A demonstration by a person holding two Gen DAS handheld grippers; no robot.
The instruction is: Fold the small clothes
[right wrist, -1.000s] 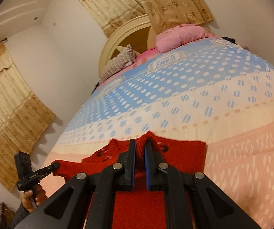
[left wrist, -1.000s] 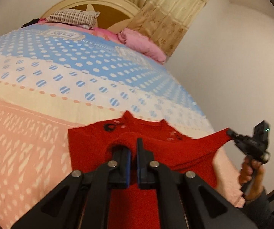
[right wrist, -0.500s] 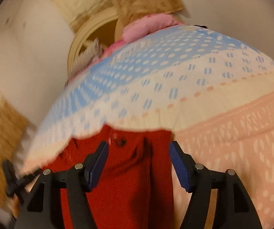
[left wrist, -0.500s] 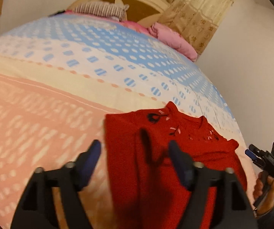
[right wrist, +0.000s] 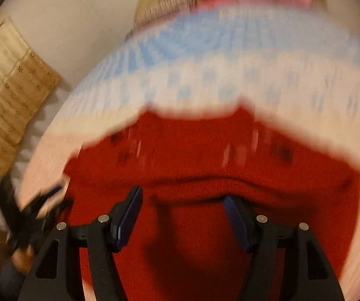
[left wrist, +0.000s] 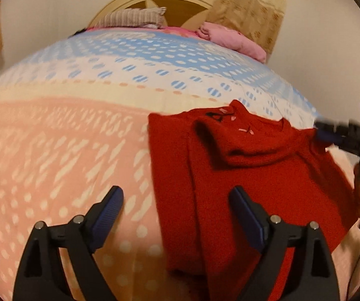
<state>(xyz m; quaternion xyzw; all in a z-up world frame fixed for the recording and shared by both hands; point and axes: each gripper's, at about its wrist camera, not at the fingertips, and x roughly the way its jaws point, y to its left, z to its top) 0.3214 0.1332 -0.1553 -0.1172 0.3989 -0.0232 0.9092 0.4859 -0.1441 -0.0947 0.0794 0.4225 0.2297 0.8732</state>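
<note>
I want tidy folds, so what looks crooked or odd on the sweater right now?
The red sweater lies on the bed cover only partly folded. One sleeve is bunched in a thick roll across the chest instead of lying flat. Both the left gripper and right gripper are open, holding nothing.

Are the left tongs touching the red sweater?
Apart. The left wrist view shows left tongs open, one finger over bedspread, sweater lying free between them.
</note>
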